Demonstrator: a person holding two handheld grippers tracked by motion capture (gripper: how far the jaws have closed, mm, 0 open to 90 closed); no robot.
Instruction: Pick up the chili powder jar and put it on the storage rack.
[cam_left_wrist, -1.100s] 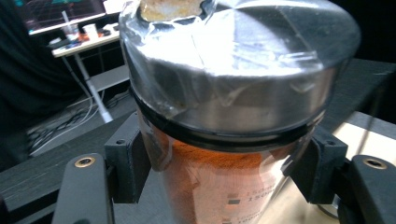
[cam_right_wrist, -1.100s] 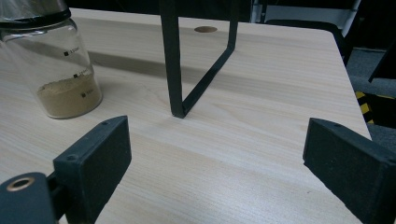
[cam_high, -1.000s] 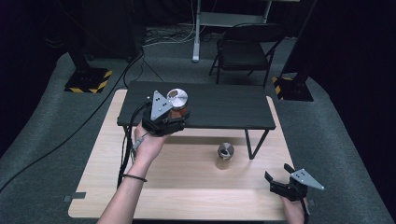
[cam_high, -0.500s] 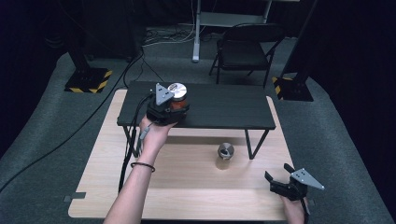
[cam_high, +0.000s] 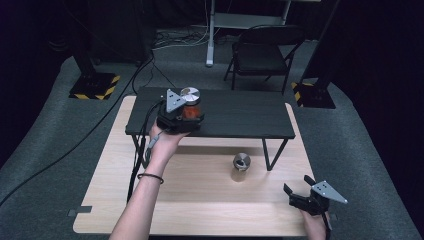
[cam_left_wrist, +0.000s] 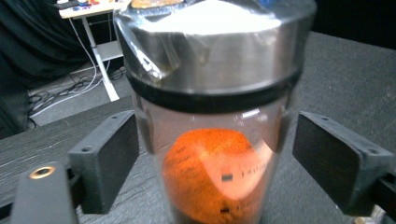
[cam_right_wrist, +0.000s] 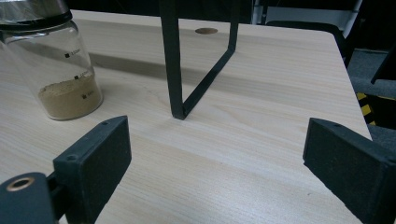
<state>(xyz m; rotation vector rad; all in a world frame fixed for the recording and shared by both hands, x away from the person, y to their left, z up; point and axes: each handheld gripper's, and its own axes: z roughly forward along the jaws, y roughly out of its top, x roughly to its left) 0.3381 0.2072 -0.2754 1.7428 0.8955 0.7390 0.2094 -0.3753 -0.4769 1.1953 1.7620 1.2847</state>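
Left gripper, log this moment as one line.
left gripper: just opened, jaws clear of orange jar | jar: on black shelf | right gripper: open, idle

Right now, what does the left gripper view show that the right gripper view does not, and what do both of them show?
The left gripper view has a glass jar of orange powder with a metal lid, standing on the black shelf between the left gripper's open pads, which have just been opening and stand clear of the glass. The right gripper view has a jar of tan powder on the light wooden table and the shelf's black leg, ahead of the open right gripper. Both show two black pads apart and a lidded glass jar.
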